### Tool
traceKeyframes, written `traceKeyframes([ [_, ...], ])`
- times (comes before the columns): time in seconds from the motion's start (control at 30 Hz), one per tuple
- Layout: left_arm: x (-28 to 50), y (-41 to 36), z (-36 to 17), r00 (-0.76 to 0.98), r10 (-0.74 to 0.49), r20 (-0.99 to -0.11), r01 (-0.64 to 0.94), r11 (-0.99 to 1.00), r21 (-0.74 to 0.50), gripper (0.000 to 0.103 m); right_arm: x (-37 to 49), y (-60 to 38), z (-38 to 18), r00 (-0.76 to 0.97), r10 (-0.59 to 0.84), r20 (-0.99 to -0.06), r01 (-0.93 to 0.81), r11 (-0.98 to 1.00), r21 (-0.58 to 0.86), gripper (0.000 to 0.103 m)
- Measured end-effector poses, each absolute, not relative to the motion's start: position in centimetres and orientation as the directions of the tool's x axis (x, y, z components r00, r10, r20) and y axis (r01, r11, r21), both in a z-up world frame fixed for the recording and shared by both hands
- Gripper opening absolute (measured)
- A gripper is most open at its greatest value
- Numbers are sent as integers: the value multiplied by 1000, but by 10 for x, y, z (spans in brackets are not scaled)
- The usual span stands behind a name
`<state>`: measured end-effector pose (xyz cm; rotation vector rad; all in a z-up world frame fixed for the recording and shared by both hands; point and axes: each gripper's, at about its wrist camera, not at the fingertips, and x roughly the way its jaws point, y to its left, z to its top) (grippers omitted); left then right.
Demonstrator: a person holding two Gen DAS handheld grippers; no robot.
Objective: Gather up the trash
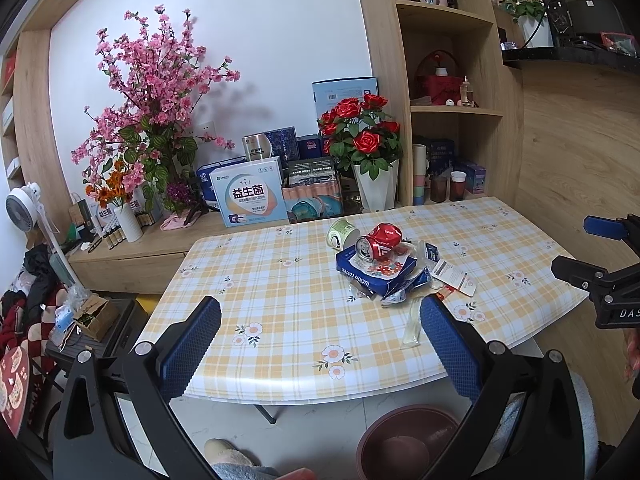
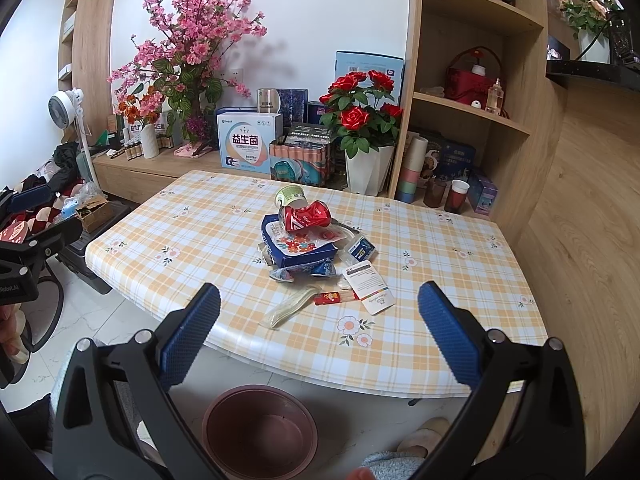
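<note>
A heap of trash lies mid-table: a crushed red can (image 1: 378,242) (image 2: 306,216) on a blue coffee box (image 1: 374,270) (image 2: 296,246), a green paper cup (image 1: 342,232) (image 2: 290,196) behind it, a white card (image 1: 454,276) (image 2: 370,286), a clear wrapper (image 1: 412,326) (image 2: 290,306) and a small red packet (image 2: 334,298) in front. My left gripper (image 1: 320,344) is open and empty above the table's near edge. My right gripper (image 2: 318,340) is open and empty, also short of the heap. A brown bin (image 1: 408,440) (image 2: 260,432) stands on the floor below.
The checked table (image 1: 260,280) (image 2: 440,280) stands against a wooden sideboard with flower vases and boxes (image 1: 248,192). Shelves (image 2: 472,100) rise at the right. A fan (image 1: 24,212) and floor clutter are at the left. Slippered feet show by the bin.
</note>
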<state>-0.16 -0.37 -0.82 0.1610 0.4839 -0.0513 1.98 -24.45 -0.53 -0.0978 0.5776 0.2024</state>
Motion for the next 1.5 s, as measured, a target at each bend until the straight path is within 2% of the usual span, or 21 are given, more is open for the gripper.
traceKeyframes([
  [0.57, 0, -8, -13, 883, -16, -468, 92, 986, 141, 98, 21, -245, -4, 819, 162, -551, -217, 976, -35, 98],
  [0.87, 7, -7, -27, 885, -37, -465, 119, 982, 147, 98, 25, -254, -18, 807, 171, -566, -201, 980, 10, 98],
  [1.1, 27, -6, -59, 846, -117, -520, 178, 981, 70, 98, 44, -272, -53, 766, 201, -610, -195, 978, 77, 98],
  [1.27, 45, -2, -77, 829, -201, -522, 208, 977, -45, 98, 59, -279, -72, 747, 216, -628, -182, 976, 119, 98],
  [1.4, 57, -6, -89, 827, -211, -521, 216, 975, -52, 98, 73, -284, -86, 723, 219, -655, -170, 976, 138, 98],
  [1.5, 71, -12, -100, 803, -221, -554, 224, 972, -63, 98, 78, -286, -91, 729, 184, -660, -156, 983, 101, 98],
])
